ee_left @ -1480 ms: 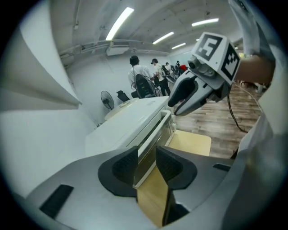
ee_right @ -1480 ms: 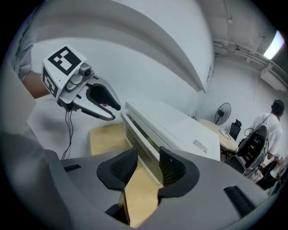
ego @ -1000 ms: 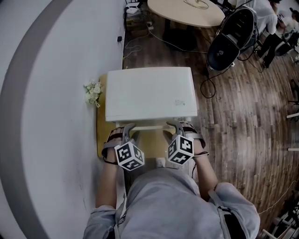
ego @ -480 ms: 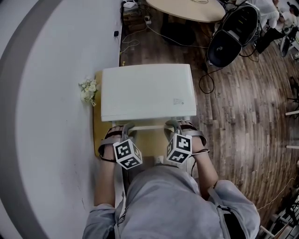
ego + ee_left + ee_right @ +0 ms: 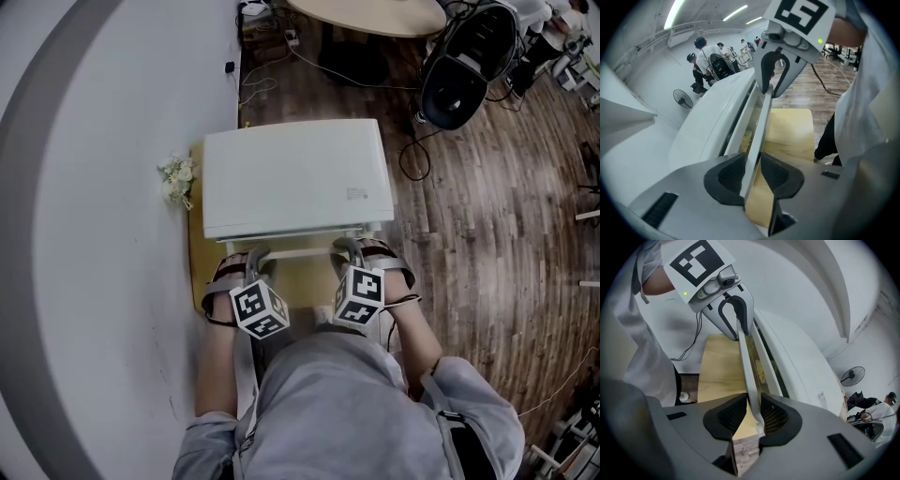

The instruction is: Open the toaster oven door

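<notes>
A white toaster oven (image 5: 295,173) stands on a small wooden table (image 5: 309,281), with its door handle (image 5: 300,252) running as a pale bar along the near side. My left gripper (image 5: 253,253) is shut on the bar's left part, and in the left gripper view the handle (image 5: 761,117) runs between the pads of that gripper (image 5: 752,171). My right gripper (image 5: 345,247) holds the right end. In the right gripper view its jaws (image 5: 753,413) are closing, pads against the handle (image 5: 746,362). Each gripper view shows the other gripper at the bar's far end.
A white curved wall runs along the left, close to the table. A small bunch of white flowers (image 5: 178,180) lies by the oven's left side. On the wooden floor beyond are a black round device (image 5: 459,70), cables and a round table (image 5: 375,14).
Both grippers stay at the handle. The head view has shifted a little, so the oven sits slightly higher in the picture.
</notes>
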